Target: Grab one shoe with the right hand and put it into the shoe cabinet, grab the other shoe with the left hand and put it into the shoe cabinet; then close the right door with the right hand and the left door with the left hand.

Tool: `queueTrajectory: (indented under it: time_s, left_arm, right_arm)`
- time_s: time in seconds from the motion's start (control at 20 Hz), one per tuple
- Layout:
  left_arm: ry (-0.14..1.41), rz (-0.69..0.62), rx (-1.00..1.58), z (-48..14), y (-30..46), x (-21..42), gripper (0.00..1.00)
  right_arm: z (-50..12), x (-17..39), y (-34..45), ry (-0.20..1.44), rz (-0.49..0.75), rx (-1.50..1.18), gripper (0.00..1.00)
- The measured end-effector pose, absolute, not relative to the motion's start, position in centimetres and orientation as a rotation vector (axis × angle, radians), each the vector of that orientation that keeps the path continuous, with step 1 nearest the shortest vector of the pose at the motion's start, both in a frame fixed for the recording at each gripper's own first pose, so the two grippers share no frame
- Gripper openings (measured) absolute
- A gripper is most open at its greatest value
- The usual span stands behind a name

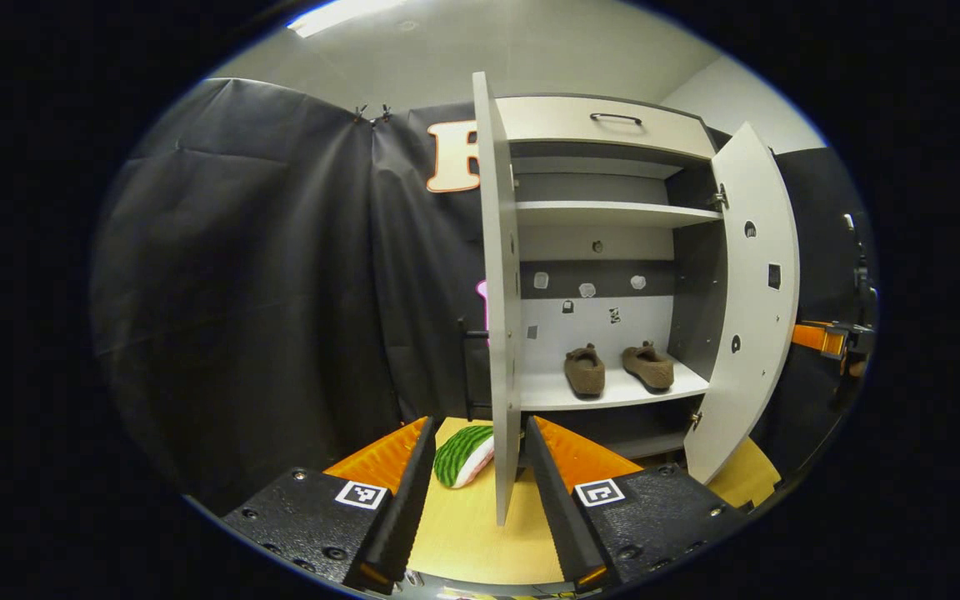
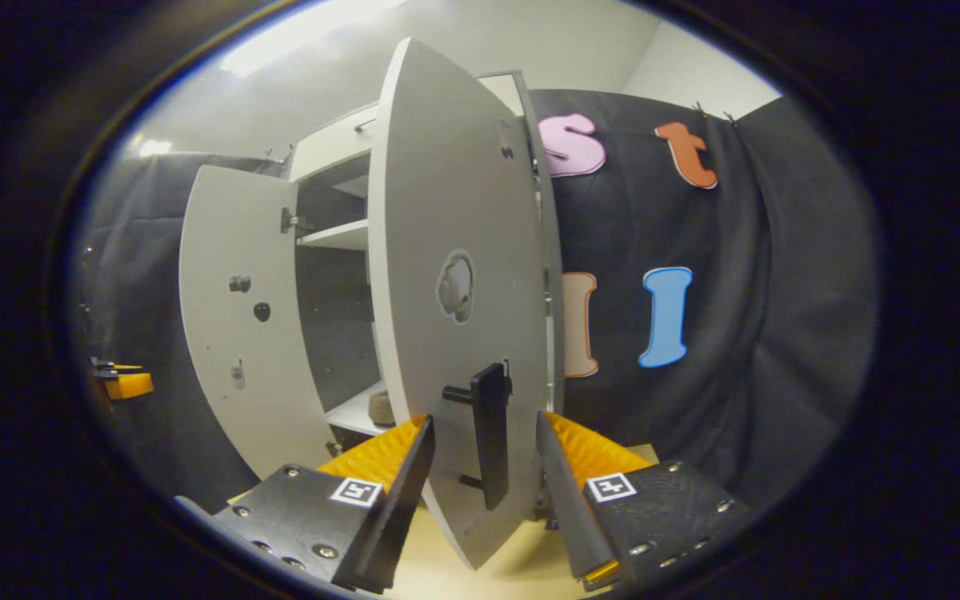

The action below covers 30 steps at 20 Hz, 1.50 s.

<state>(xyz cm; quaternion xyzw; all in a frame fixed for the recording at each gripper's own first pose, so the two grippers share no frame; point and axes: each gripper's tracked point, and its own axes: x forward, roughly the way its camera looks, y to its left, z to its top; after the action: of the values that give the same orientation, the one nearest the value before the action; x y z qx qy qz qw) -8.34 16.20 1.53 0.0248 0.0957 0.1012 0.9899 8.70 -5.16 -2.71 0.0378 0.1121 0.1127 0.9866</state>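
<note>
Two brown shoes sit side by side on the lower shelf of the white shoe cabinet. Both doors stand open. The left door is seen edge-on, its lower edge between the spread fingers of my left gripper, which is open. In the right gripper view the right door is close in front, outer face toward me. Its black handle hangs between the fingers of my right gripper, also open, with gaps on both sides. One shoe peeks past that door.
A green striped, watermelon-like object lies on the wooden floor left of the left door. A drawer with a dark handle tops the cabinet. The right gripper shows beyond the right door; the left gripper shows past the left door.
</note>
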Motion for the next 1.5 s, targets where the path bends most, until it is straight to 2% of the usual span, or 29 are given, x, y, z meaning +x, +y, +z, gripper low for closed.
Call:
queueTrajectory:
  time_s: [0.1,0.15,0.2,0.35,0.4,0.45,0.5,0.6,0.7,0.75,1.15,1.2,1.3,1.5]
  left_arm:
    - [0.195,0.233,0.042,1.3,17.1,-8.9,0.67]
    - [0.198,0.248,0.038,1.4,17.5,-9.3,0.67]
    - [0.199,0.261,0.037,1.3,18.0,-9.7,0.68]
    - [0.197,0.300,0.034,1.3,19.2,-9.8,0.68]
    - [0.194,0.311,0.033,1.3,19.5,-10.1,0.67]
    - [0.191,0.320,0.030,1.4,19.9,-10.0,0.67]
    - [0.191,0.328,0.028,1.4,20.1,-10.2,0.68]
    - [0.190,0.341,0.025,1.3,20.7,-10.6,0.67]
    - [0.194,0.356,0.025,1.3,21.2,-10.8,0.67]
    - [0.195,0.362,0.024,1.4,21.4,-11.0,0.67]
    - [0.204,0.400,0.016,0.9,23.2,-10.8,0.68]
    - [0.203,0.403,0.015,0.9,23.4,-10.8,0.68]
    - [0.203,0.407,0.012,0.9,23.7,-10.5,0.68]
    - [0.195,0.403,0.008,0.9,23.8,-9.9,0.67]
  right_arm:
    - [-3.0,9.5,-3.7,0.231,0.258,0.089,0.72]
    - [-3.1,9.8,-2.9,0.233,0.274,0.100,0.75]
    - [-3.2,10.1,-2.2,0.237,0.290,0.108,0.72]
    - [-3.6,11.1,-0.3,0.243,0.327,0.121,0.72]
    - [-3.8,11.5,0.3,0.248,0.336,0.122,0.75]
    - [-4.0,11.7,1.0,0.251,0.346,0.121,0.72]
    - [-4.2,12.0,1.6,0.258,0.358,0.121,0.75]
    - [-4.6,12.7,2.9,0.263,0.377,0.117,0.75]
    - [-4.9,13.5,4.0,0.266,0.386,0.112,0.71]
    - [-5.2,14.0,4.6,0.268,0.390,0.110,0.75]
    - [-6.0,17.9,7.7,0.266,0.357,0.116,0.71]
    - [-6.0,18.2,7.7,0.262,0.348,0.123,0.75]
    - [-5.9,19.1,8.1,0.258,0.335,0.142,0.77]
    - [-6.2,21.3,9.1,0.251,0.316,0.158,0.77]
